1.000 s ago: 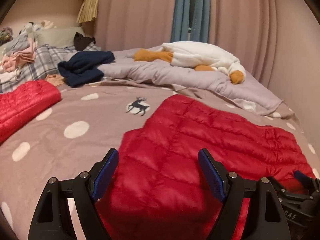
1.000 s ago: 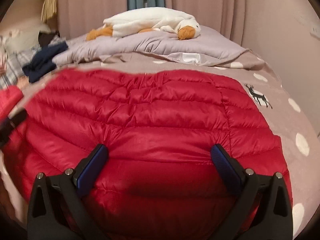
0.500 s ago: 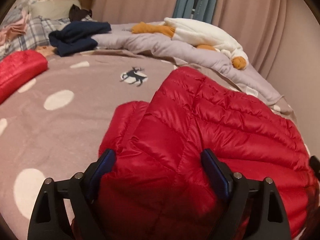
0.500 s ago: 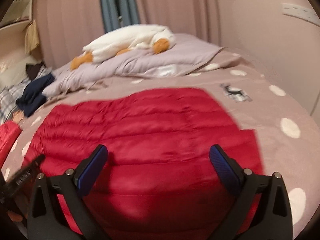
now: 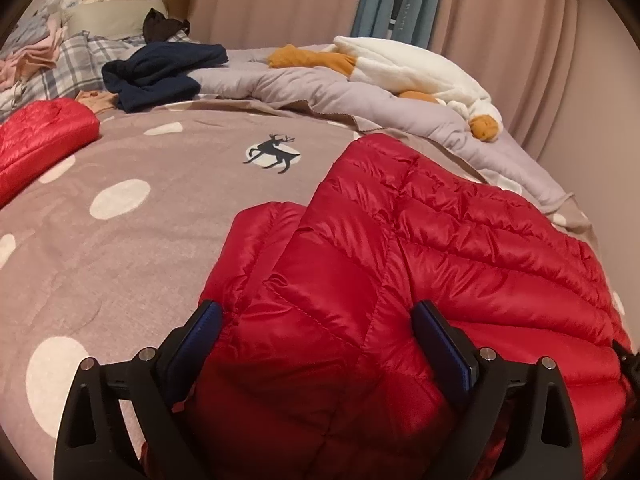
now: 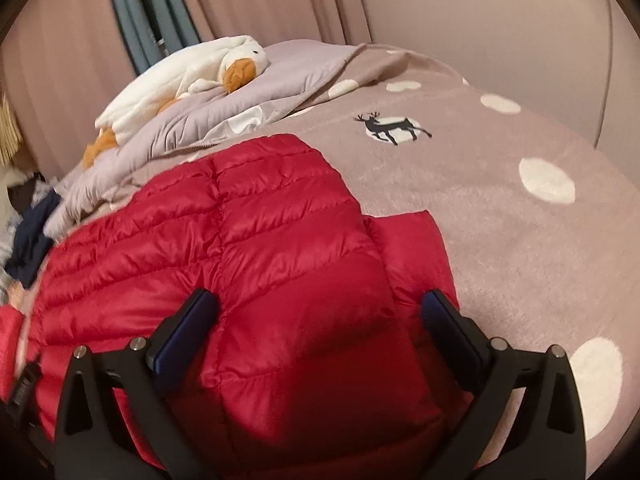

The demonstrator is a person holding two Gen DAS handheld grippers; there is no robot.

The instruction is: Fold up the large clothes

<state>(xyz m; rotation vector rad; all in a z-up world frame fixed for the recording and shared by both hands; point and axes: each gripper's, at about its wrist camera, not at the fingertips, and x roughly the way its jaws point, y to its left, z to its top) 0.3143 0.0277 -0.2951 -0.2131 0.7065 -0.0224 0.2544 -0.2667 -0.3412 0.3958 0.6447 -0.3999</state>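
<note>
The quilted red down jacket [image 5: 420, 264] is lying across the lower centre and right of the frame on the mauve bedspread with white dots [image 5: 100, 248]. The left gripper [image 5: 316, 332] is opening, its blue pads straddling puffed jacket fabric without pressing it. The right gripper [image 6: 320, 320] is standing wide apart over the jacket [image 6: 256, 248], gripping nothing. A white plush goose [image 5: 412, 68] is lying upper right.

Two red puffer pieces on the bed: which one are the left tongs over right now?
The big quilted red jacket spread at the near right, lying between the opening left tongs. The other red puffer piece lies bunched at the far left edge, beside the navy garment.
</note>
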